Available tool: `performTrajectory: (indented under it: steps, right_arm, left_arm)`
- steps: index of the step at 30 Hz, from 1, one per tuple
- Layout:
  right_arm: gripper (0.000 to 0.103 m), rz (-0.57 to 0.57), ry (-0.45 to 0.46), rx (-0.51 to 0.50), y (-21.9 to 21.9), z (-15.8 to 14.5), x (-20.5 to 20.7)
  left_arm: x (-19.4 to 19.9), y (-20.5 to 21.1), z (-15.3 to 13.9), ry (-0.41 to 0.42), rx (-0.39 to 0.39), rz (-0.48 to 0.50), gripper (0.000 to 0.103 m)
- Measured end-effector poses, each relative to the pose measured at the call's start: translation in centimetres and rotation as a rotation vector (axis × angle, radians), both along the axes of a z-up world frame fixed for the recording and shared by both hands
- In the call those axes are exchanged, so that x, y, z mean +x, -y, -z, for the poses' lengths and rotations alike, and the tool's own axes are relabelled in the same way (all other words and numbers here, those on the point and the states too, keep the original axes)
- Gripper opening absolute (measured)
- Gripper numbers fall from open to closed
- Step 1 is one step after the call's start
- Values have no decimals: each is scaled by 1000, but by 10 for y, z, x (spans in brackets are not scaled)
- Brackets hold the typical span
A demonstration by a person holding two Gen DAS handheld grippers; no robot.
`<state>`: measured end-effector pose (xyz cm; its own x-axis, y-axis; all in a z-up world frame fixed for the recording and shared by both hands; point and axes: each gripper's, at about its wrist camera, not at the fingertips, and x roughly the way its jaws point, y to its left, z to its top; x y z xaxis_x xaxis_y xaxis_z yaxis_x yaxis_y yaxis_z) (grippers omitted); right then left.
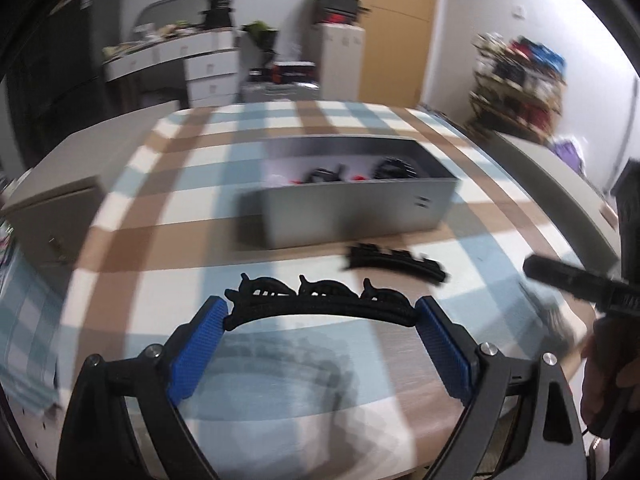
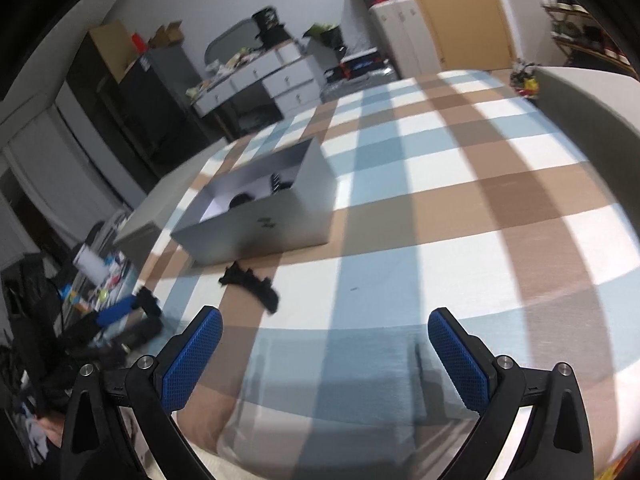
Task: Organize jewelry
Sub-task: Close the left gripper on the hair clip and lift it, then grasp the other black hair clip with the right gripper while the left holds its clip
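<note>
We cannot name the dark and red pieces inside the grey box point(image 1: 360, 208), since its near wall hides most of them and motion smears the rest. At three o'clock in the left wrist view, the right claw point(image 1: 560, 276) is blurred and cut by the edge. The shelf clutter point(image 1: 520, 76) at two o'clock is too smeared to read.

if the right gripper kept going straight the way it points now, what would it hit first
Probably the checked tablecloth: the right gripper is open, empty and angled down at bare cloth. The black hair clip and the grey box lie to the left of that line, though depth is hard to judge.
</note>
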<state>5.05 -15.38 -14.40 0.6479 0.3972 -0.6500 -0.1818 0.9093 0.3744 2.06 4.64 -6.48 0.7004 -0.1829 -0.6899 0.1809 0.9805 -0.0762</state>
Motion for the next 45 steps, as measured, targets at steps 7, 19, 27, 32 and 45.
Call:
performTrajectory:
  steps: [7,19,27,32,45]
  right_arm:
    - [103,-81,-6,-29,-61,4,24]
    - [102,-38,-75,-289,-133,23,67]
    - [79,-23,-22,-449,-143,26,57]
    - [49,-28,-3,-444,-135,22,53]
    - [20,-128,13,-349,-118,19,40]
  left_arm:
    - [0,-29,6,13,-10,-99,91]
    - [-2,-69,10,0,-105,-148,91]
    - [-4,-72,11,-3,-123,-128,91]
    - [-8,-71,8,2,-125,-121,91]
    - [-8,-63,0,4,-97,-126,91]
